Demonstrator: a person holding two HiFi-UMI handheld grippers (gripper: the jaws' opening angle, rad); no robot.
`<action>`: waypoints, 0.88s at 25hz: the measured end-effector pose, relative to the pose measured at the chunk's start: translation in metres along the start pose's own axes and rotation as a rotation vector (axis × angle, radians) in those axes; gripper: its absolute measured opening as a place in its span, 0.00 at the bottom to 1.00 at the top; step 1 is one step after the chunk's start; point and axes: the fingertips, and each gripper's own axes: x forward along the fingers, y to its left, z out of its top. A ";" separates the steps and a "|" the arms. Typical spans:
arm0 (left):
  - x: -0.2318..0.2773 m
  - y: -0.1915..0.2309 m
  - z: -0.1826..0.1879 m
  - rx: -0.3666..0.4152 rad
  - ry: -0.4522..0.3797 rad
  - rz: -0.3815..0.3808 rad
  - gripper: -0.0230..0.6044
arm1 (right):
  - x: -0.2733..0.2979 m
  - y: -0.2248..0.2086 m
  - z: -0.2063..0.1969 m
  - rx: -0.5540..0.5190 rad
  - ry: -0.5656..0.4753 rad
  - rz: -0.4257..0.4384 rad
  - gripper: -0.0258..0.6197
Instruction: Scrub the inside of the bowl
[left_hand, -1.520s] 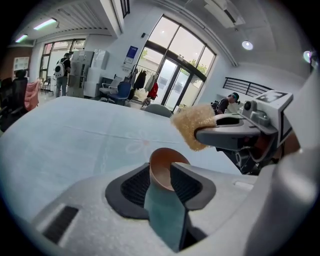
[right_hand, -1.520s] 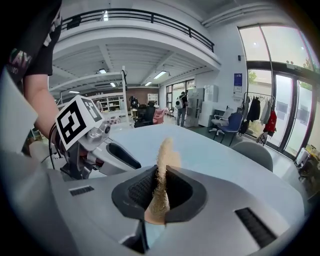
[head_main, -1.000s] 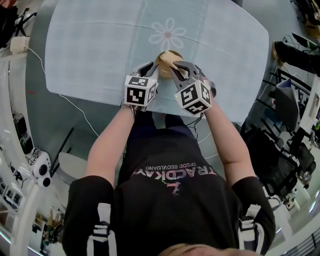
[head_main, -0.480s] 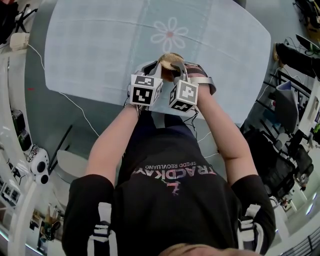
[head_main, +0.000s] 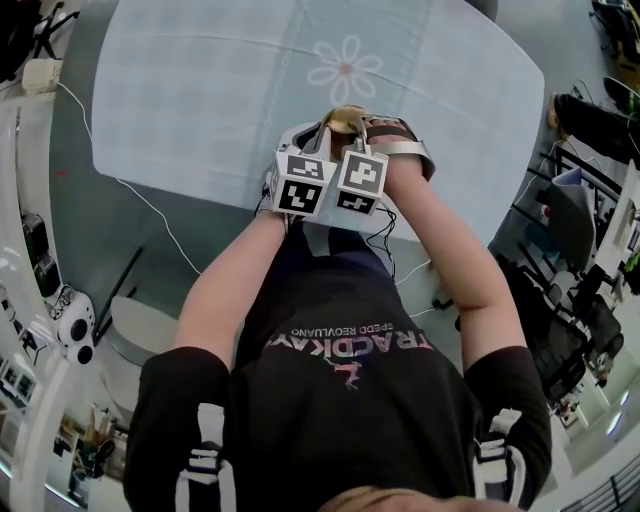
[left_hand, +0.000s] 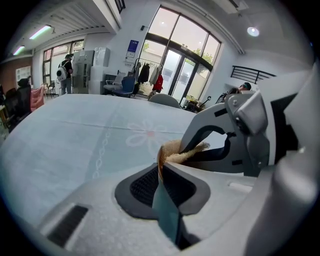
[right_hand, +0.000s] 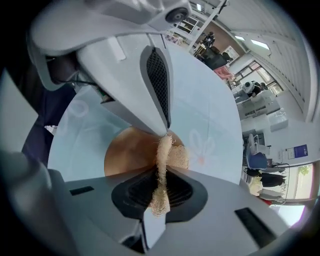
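Observation:
A small tan bowl (head_main: 343, 117) stands near the front edge of the table (head_main: 200, 90), mostly hidden by both grippers. In the left gripper view my left gripper (left_hand: 161, 167) pinches the bowl's (left_hand: 167, 147) thin rim between its pads, and its jaws are opening slightly. My right gripper (right_hand: 164, 150) is shut on a beige fibrous scrubber (right_hand: 162, 170) that hangs down into the bowl (right_hand: 127, 152). The head view shows the left gripper (head_main: 322, 138) and right gripper (head_main: 356, 135) side by side, their marker cubes almost touching. From the left gripper view the right gripper (left_hand: 240, 130) and scrubber (left_hand: 192, 151) sit just past the rim.
A pale blue cloth with a flower print (head_main: 343, 70) covers the table. A white cable (head_main: 150, 205) trails off its left edge. Dark bags and chairs (head_main: 575, 230) crowd the floor at the right, white equipment (head_main: 70, 330) at the left.
Both grippers have drawn together over the bowl, so the marker cubes now sit side by side. The left jaws closed onto the bowl's rim. The right gripper swung left with the scrubber.

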 end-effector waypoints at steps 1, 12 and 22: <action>0.000 0.000 0.000 -0.004 0.001 0.002 0.10 | 0.000 0.000 -0.001 -0.005 0.011 0.016 0.09; 0.000 -0.001 -0.002 -0.036 -0.009 0.013 0.09 | -0.008 0.021 -0.019 -0.048 0.084 0.177 0.09; -0.002 -0.003 -0.001 -0.044 -0.024 0.022 0.09 | -0.022 0.047 -0.020 -0.044 0.076 0.262 0.09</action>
